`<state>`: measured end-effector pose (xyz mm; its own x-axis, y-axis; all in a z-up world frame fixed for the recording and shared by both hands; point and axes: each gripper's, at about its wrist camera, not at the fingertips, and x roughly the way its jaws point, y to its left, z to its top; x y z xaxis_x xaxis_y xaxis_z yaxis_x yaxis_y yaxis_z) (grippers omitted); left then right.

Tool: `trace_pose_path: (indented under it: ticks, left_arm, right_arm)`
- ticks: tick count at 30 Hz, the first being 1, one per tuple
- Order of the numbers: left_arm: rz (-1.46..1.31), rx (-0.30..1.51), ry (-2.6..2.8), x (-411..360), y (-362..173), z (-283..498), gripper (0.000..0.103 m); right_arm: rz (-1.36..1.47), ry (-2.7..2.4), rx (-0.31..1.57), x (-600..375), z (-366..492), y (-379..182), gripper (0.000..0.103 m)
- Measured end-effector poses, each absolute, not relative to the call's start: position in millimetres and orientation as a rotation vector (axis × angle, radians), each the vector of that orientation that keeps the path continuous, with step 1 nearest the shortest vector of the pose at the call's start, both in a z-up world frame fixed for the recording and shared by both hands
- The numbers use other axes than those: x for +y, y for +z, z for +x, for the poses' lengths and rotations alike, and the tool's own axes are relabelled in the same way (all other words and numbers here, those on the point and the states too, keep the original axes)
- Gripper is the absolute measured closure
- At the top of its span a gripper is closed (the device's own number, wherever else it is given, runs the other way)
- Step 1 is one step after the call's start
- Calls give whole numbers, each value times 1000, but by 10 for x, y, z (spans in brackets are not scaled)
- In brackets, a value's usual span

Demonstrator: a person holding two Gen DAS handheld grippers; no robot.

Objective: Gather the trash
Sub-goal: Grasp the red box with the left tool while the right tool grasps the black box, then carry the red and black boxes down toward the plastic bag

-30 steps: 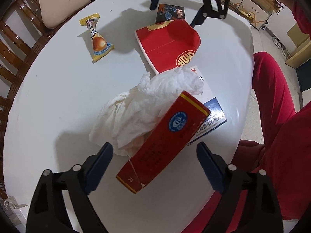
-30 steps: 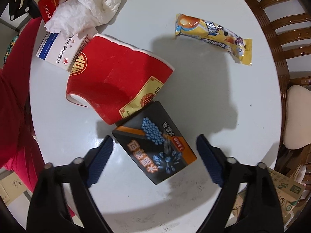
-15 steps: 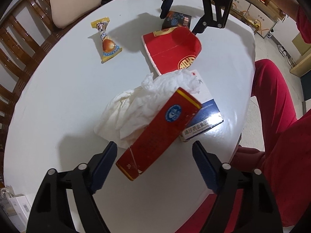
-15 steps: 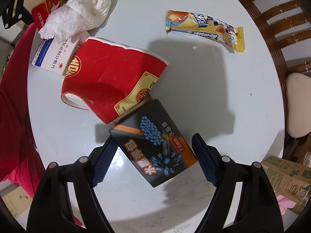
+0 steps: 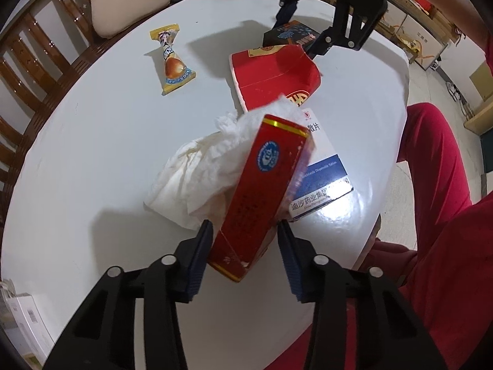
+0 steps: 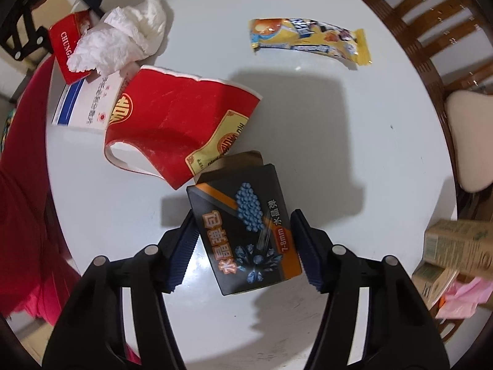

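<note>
The red carton [image 5: 262,197] is clamped by the left gripper [image 5: 245,240], the black box [image 6: 246,231] by the right gripper [image 6: 243,240]; both are best lifted squarely, clear of the crumpled tissue [image 5: 200,172].

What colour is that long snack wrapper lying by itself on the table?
Mostly yellow, with blue and orange print; the snack wrapper shows best in the right wrist view.

red carton [image 5: 265,185] tilted atop crumpled tissue [image 5: 200,166]; black box [image 6: 246,228] flat beside flattened red cup [image 6: 172,123]
</note>
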<state>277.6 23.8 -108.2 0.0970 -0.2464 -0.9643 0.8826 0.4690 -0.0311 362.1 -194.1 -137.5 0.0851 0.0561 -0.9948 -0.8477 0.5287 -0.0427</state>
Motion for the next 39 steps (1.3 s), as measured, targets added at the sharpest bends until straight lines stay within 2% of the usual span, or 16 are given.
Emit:
trace_pose_path:
  ticks: [4, 7, 16, 39]
  left_arm:
    - [654, 1199, -919, 236, -1080, 2745, 76]
    - [619, 1215, -890, 231, -1101, 2698, 79]
    - [424, 1220, -753, 319, -1087, 2688, 80]
    - [364, 1173, -506, 357, -857, 2376, 81]
  right_arm:
    - [-709, 706, 1284, -2032, 3549, -1353, 44]
    - [-624, 631, 1283, -2114, 3538, -1351, 45]
    - [-474, 364, 1226, -2218, 3406, -1329, 49]
    - [-335, 171, 1129, -2231, 2699, -923, 49]
